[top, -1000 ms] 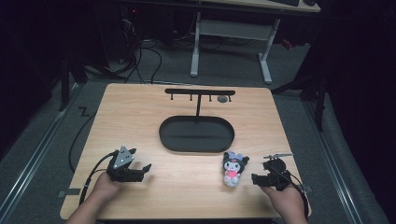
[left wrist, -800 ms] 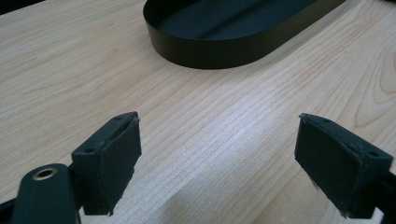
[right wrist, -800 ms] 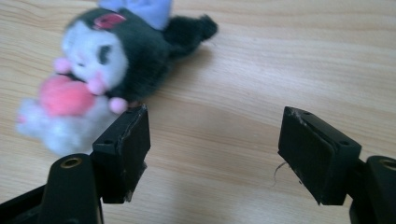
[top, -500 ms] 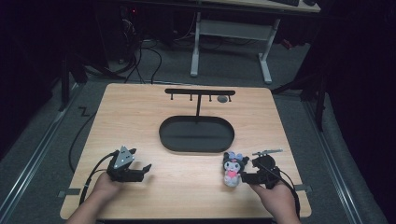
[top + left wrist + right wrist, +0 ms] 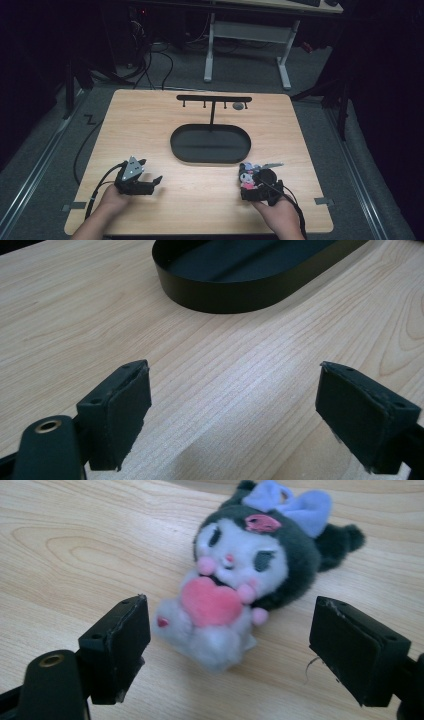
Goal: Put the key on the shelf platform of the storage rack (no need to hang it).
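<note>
At the near right of the surface (image 5: 200, 125), a plush toy (image 5: 246, 177) lying on its back, just near of the right end of the oval black tray (image 5: 210, 144). Dark head with a lilac bow at the far end, white body with a pink heart at the near end. Right behind it, on its near-right side, the right hand-held gripper (image 5: 252, 186), held in a hand at the near edge and aimed at the toy.

In the right gripper view, the plush toy (image 5: 240, 585) resting on the wood just beyond the right hand-held gripper (image 5: 230, 645), in line with the gap, its lower body reaching down toward the space between the pads. Jaws wide apart, just opened further, nothing clamped; no pad touching the fur.

At the near left, well apart from the toy, the left hand-held gripper (image 5: 150, 183), held low over the surface and pointing right. In the left gripper view, the left hand-held gripper (image 5: 232, 410) spread wide over bare wood, nothing between the pads, the tray (image 5: 225, 290) ahead.

At the far side, beyond the tray, a black rack (image 5: 214, 99) with small hooks along its bar.
</note>
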`<state>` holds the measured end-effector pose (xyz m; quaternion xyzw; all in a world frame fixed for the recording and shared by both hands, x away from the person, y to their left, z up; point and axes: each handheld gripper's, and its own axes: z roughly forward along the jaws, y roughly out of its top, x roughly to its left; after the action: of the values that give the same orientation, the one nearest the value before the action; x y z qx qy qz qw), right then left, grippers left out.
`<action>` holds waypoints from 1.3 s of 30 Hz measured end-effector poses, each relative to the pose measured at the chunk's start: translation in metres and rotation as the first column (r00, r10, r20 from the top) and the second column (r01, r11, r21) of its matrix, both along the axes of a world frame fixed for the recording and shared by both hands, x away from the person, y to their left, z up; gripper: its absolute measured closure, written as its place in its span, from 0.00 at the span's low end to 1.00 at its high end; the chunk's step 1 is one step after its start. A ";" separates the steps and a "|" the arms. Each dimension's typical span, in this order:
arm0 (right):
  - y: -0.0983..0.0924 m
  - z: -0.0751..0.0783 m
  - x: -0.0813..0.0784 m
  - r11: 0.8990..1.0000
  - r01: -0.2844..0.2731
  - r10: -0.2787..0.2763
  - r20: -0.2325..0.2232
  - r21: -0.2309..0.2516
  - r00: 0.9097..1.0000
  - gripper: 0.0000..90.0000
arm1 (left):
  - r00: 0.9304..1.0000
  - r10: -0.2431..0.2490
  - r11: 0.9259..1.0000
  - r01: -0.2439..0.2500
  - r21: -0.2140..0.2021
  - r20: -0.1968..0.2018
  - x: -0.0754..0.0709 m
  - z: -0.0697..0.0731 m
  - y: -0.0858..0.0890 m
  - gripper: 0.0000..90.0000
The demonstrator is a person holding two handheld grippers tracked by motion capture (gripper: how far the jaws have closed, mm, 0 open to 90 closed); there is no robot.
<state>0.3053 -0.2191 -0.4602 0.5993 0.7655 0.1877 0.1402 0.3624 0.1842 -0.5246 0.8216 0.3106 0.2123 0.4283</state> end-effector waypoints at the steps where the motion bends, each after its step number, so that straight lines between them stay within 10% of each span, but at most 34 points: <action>1: 0.000 0.000 0.000 1.000 0.000 0.000 0.000 0.000 1.000 0.18 | 1.000 0.000 1.000 0.000 0.000 0.000 0.000 0.000 0.000 0.17; 11: 0.017 -0.019 0.009 0.998 0.004 -0.007 -0.039 -0.062 0.999 0.18 | 1.000 0.000 1.000 0.000 -0.005 -0.004 0.000 0.000 0.000 0.17; 29: -0.027 -0.009 -0.009 0.996 0.071 -0.072 -0.021 -0.045 0.997 0.37 | 1.000 0.002 1.000 -0.002 0.000 -0.002 0.000 0.000 0.000 0.17; 39: -0.016 -0.015 0.001 0.998 -0.043 0.043 -0.016 -0.038 0.999 0.25 | 1.000 -0.001 1.000 0.001 0.002 -0.005 0.000 0.000 0.000 0.17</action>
<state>0.3060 -0.2349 -0.4748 0.5812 0.7827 0.1713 0.1418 0.3627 0.1839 -0.5247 0.8227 0.3111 0.2106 0.4267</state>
